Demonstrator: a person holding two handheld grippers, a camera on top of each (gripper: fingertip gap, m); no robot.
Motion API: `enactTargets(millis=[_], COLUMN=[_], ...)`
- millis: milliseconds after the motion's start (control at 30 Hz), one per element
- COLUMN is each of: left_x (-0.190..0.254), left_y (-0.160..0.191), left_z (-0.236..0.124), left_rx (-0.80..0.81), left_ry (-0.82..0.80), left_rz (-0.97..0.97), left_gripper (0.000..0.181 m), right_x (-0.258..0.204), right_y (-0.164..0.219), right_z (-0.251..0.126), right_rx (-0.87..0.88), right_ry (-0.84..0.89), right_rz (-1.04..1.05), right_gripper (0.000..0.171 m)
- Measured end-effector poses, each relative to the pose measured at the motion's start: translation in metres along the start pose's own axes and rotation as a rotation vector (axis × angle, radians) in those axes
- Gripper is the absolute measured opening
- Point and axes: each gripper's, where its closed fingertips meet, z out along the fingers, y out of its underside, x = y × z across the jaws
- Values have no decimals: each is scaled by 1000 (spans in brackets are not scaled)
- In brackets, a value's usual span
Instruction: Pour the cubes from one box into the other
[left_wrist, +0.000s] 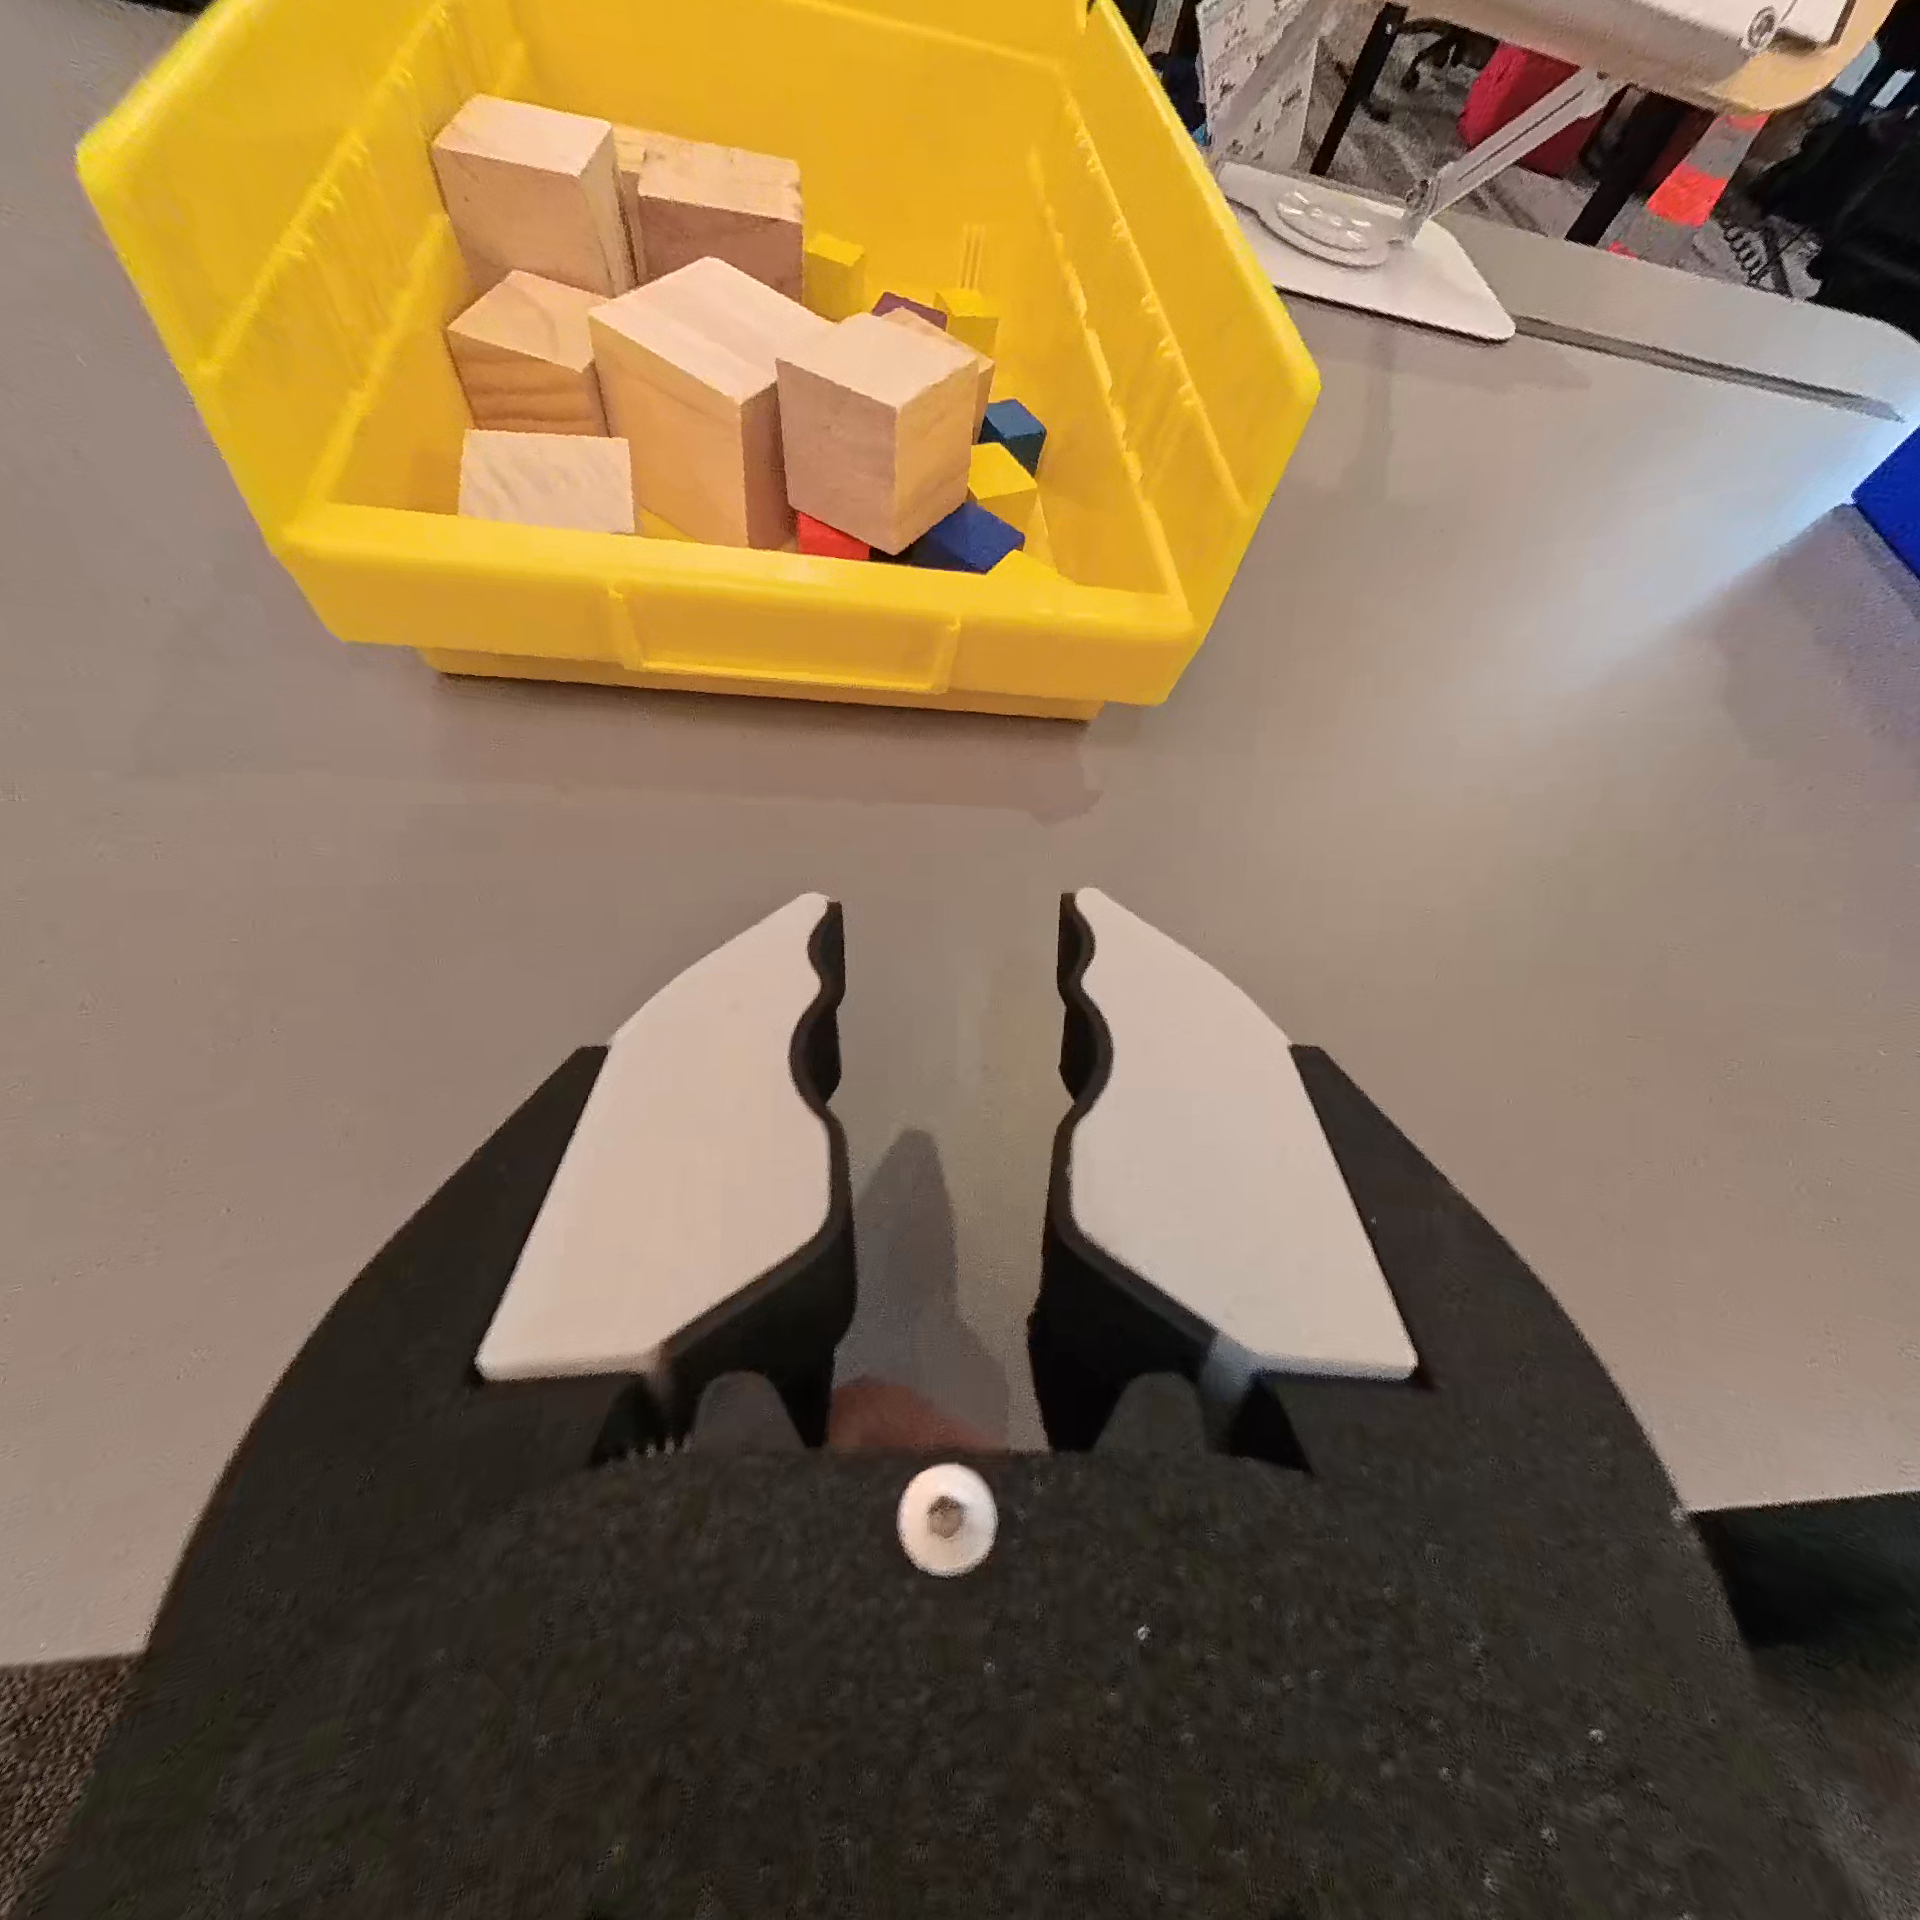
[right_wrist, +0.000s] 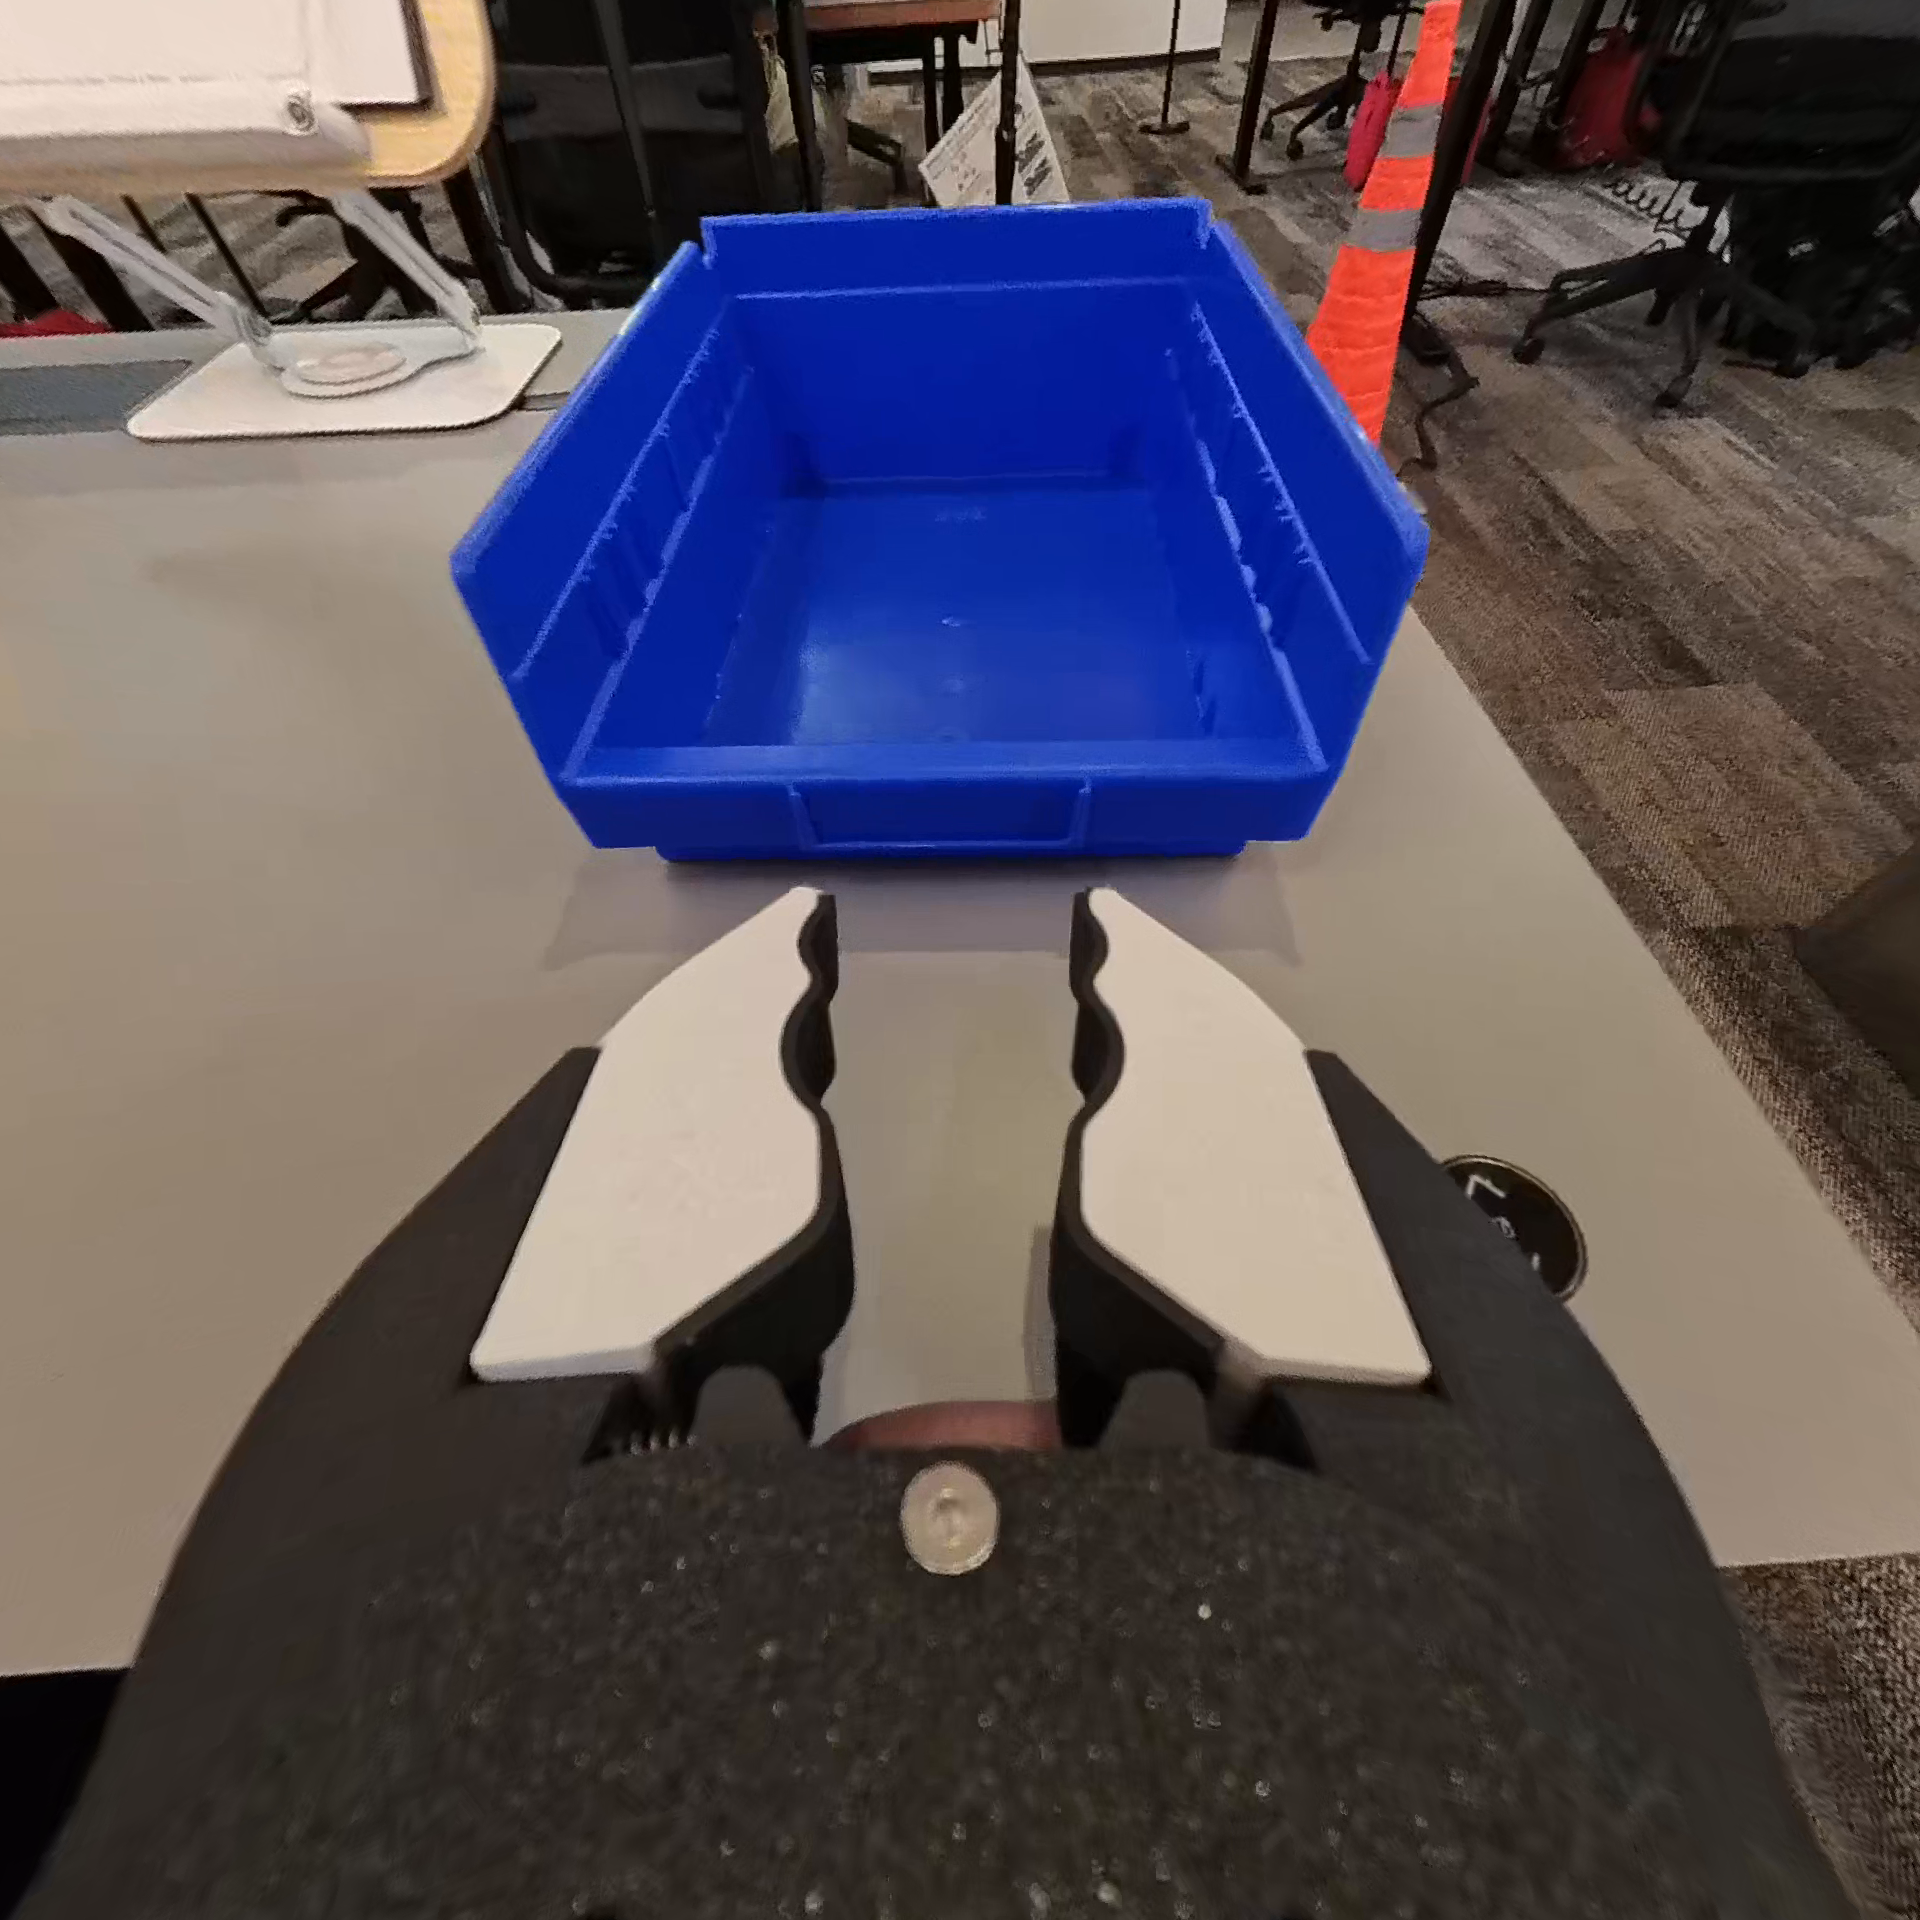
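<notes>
Left wrist view only: we see yellow box (left_wrist: 727, 613) on grey table (left_wrist: 1455, 831), loaded with big wooden cubes (left_wrist: 873, 436) plus small coloured cubes (left_wrist: 966, 535) at right. Left gripper (left_wrist: 948, 914) well short of it, fingers spread, nothing held.

Right wrist view only: blue box (right_wrist: 935, 810) sits empty, just beyond right gripper (right_wrist: 954, 914), fingers apart too, holding nothing. White stand (right_wrist: 343, 384) far left, orange cone (right_wrist: 1392, 208) behind box. Path to both boxes looks clear to us.

Yellow box (left_wrist: 790, 623): glossy moulded plastic, ribbed walls. Blue box (right_wrist: 935, 800): same plastic, shiny floor. Large cubes (left_wrist: 883, 426): bare matt wood, visible grain; small cubes (left_wrist: 966, 535) painted. Bench (left_wrist: 1455, 831): smooth grey, matt.
</notes>
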Motion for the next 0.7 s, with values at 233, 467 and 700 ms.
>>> enactTargets(millis=[233,467,700], left_x=[-48,-136,-132], left_y=[-28,-79,-82], left_z=[-9,45,92], left_rx=[70,22,-17], left_ry=[-170,-253,-149], left_rz=[99,112,81], left_gripper=[39,51,2], right_x=[-25,-116,-329], right_y=[2,11,25], right_z=[1,1,-11], right_rx=[-8,-21,-55], right_ry=[-37,-178,-572], right_rz=[-40,-212,-280], right_gripper=[42,41,43])
